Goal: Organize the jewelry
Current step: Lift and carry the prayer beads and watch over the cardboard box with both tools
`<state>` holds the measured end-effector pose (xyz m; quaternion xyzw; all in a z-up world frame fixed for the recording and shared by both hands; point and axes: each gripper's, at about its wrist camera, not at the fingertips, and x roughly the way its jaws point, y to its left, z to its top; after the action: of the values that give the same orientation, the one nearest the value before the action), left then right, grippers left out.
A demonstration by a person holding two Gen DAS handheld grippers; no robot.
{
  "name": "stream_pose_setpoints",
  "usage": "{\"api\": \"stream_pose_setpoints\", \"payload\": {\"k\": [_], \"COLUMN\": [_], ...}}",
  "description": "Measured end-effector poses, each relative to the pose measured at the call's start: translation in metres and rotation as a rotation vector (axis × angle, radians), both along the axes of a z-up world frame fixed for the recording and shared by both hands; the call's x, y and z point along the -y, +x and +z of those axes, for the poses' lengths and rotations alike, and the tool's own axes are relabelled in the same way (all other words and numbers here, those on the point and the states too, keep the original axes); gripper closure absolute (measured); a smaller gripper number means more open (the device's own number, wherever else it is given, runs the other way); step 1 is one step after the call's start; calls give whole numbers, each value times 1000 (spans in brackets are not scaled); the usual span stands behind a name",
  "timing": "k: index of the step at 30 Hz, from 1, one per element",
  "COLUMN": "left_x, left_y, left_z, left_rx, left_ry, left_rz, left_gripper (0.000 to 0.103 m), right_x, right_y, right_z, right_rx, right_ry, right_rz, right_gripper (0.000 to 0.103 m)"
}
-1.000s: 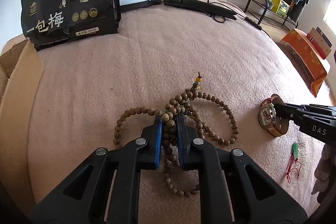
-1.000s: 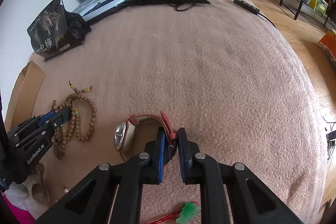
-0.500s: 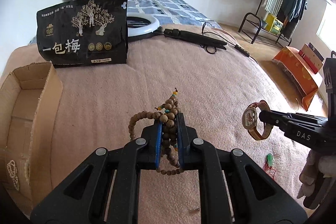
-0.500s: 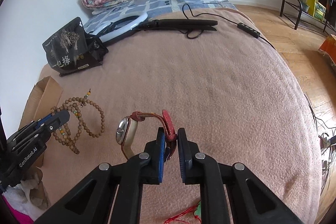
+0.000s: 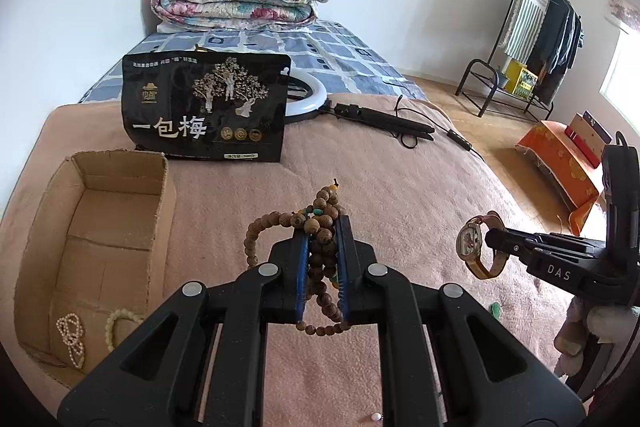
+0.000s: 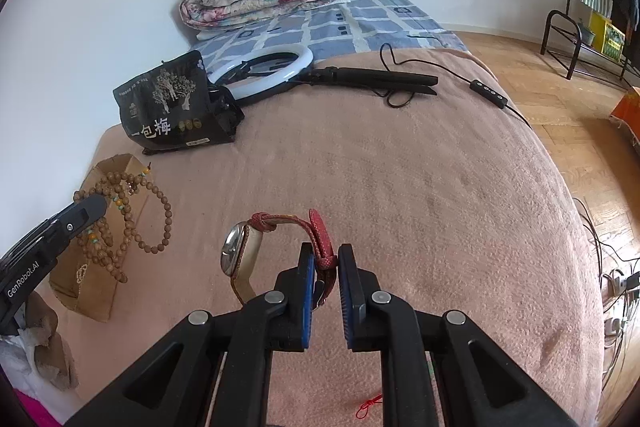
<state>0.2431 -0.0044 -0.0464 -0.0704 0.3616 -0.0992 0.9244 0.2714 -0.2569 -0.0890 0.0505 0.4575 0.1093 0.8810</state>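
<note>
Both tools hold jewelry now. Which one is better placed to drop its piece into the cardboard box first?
Left. The left tool holds the beads close beside the box, on its side. The right tool, with the watch, is farther from it.

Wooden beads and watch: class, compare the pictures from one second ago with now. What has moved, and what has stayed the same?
Both lay on the blanket a second ago. Now the left gripper has lifted the wooden beads clear, dangling near the cardboard box, and the right gripper has raised the watch by its red strap. Neither grip changed. The black bag stayed put.
</note>
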Motion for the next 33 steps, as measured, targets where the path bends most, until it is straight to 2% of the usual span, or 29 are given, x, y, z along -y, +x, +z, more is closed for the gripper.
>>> {"api": "stream_pose_setpoints", "payload": {"k": [14,25,33], "left_x": [-77,-150,-182], "left_y": [-19,-27,-35], "left_z": [15,12,4], "left_rx": [36,38,28], "left_ry": [-8,-33,-24], "left_rz": [97,202,246], "left_gripper": [93,93,93], "right_x": [-69,-128,-173], "right_y": [-6,-4,-2], "right_z": [19,19,14], "right_rx": [34,33,28], "right_ry": [24,55,73], "right_rz": [89,159,208], "right_gripper": [93,93,93]}}
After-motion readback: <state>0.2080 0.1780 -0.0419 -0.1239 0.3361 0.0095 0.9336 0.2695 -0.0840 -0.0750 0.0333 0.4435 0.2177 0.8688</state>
